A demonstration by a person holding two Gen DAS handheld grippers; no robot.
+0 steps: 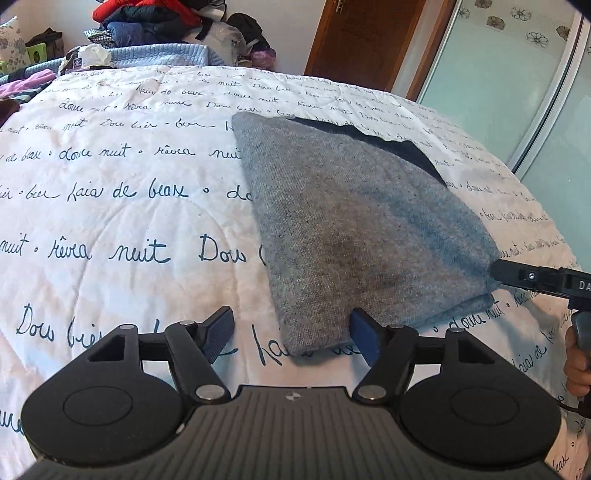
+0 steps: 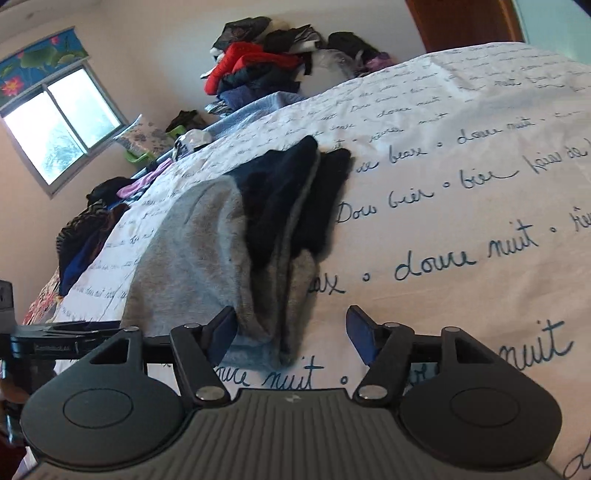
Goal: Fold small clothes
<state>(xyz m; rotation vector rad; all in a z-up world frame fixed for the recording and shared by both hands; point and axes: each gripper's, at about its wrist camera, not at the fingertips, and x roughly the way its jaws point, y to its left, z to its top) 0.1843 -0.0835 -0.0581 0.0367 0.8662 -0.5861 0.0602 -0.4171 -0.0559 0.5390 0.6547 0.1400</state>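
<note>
Bed (image 1: 110, 221): grey garment (image 1: 351, 221) folded flat.
Left gripper (image 1: 291, 334), right gripper (image 2: 291, 332): both released.
Left: likely another fold.

Bed quilt (image 1: 110, 221) – white, script-printed – bears the folded grey garment (image 1: 351, 221).

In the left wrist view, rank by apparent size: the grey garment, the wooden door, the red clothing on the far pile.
1. grey garment, by far the largest, though nearest the camera.
2. wooden door, cut off by the frame.
3. red clothing, smallest, distant and partly cropped.
</note>
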